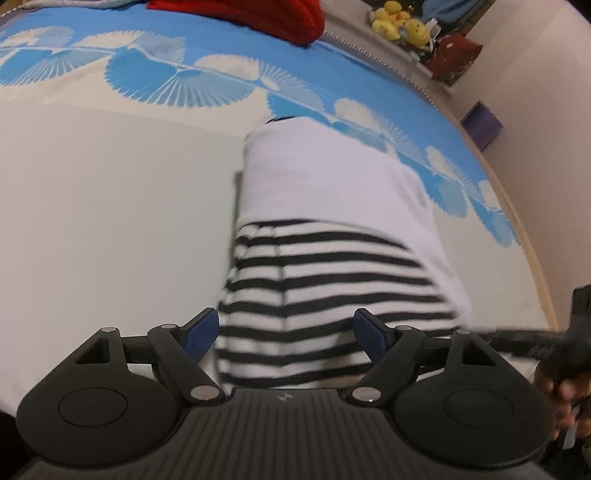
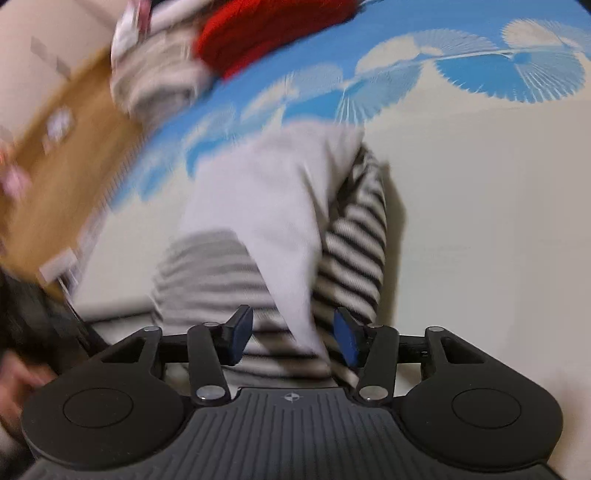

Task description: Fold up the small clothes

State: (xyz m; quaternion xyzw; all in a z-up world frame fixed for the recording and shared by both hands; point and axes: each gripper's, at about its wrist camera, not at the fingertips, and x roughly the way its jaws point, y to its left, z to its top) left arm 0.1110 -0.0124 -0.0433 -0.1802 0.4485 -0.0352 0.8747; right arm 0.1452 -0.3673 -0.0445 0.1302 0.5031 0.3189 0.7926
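The small garment, white with a black-and-white striped part, lies on the bed cover as a narrow long bundle, its striped end toward the person. It seems that its sides are already folded inward, which would explain the straight left edge in the left wrist view.

The left gripper hangs over the striped end with its jaws wide, one blue pad on each side of the cloth, and they press nothing. This position looks like a waiting one, ready to take the near edge.

The right gripper stands at the same near end from the other side. Its jaws are narrower but apart, and a white fold and some striped cloth lie between the pads. The right view is blurred, so whether a pad touches the cloth is not sure; it appears not to pinch it.

To the left of the garment the cream part of the cover is free, so there is good room for moving there. On the other side the wooden bed edge runs near. At the far end a red knitted thing lies, well apart from the garment.
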